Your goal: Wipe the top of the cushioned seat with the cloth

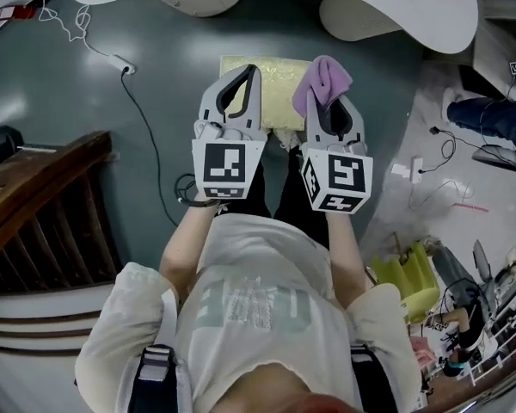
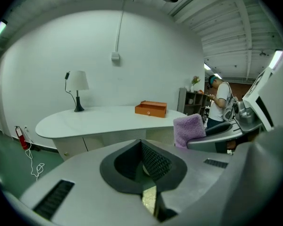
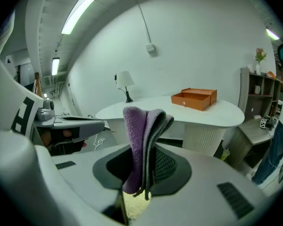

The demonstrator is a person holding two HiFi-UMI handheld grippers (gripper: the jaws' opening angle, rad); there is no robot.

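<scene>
Your right gripper (image 1: 328, 101) pinches the folded purple terry cloth (image 1: 321, 83); your left gripper (image 1: 250, 74) is closed, empty, both over the pale yellow square cushioned seat (image 1: 280, 93).

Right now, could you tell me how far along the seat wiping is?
Done: the folded cloth is clamped in the right gripper. In hand: both grippers are held above the cushioned seat, with the left gripper shut and empty. Left: the cloth does not appear to touch the seat top, so all the wiping is yet to do.
</scene>
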